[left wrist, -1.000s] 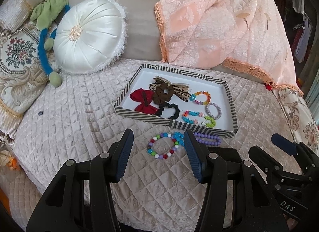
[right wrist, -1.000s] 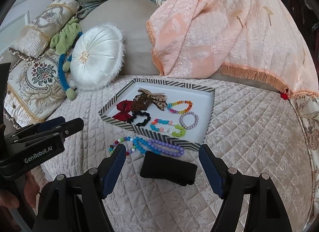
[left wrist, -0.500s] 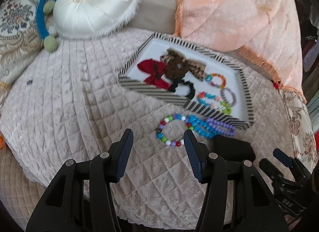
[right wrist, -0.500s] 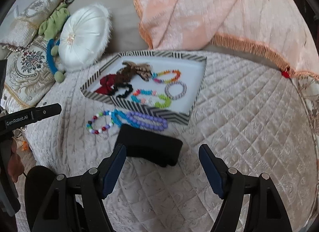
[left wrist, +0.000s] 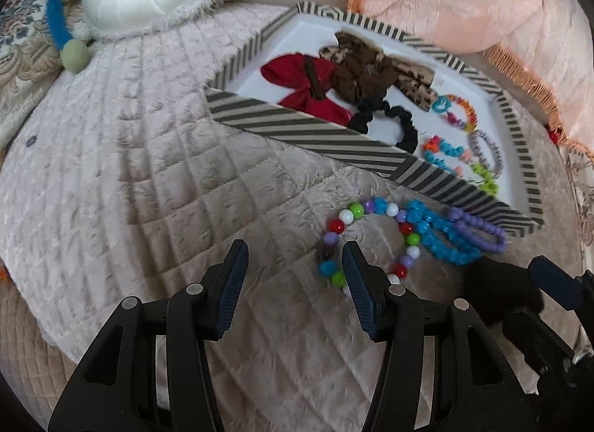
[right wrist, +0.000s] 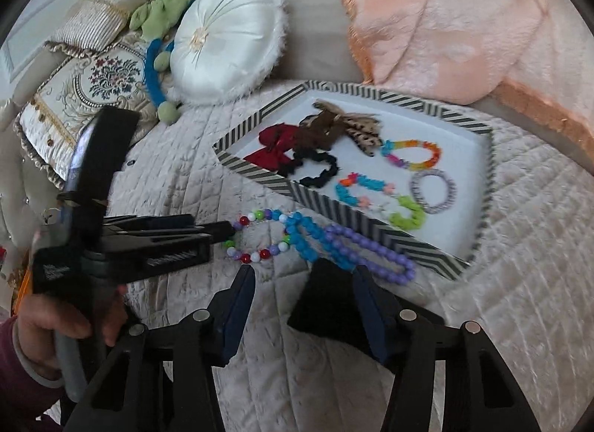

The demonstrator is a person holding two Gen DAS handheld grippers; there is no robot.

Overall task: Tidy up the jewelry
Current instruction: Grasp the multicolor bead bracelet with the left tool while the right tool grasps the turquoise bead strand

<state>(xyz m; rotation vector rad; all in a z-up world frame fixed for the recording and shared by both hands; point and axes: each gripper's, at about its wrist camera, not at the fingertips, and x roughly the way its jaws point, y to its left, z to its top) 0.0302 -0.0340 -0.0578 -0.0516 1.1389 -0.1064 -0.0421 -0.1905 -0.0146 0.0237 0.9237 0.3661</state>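
The multicoloured bead bracelet (left wrist: 365, 242) lies on the quilted bed (left wrist: 148, 172) beside the striped tray (left wrist: 334, 138). The left tool (left wrist: 293, 265), released and empty, sits nearest, the bracelet just to its right. The right tool (right wrist: 304, 283), jaws just closing, holds nothing.

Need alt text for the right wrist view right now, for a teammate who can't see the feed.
The right gripper, jaws open and just narrowed, hovers over a quilted bed with a black pad at its right finger. Just beyond, three bead bracelets lie outside a striped tray of hair ties, and the left gripper reaches the multicolour one.
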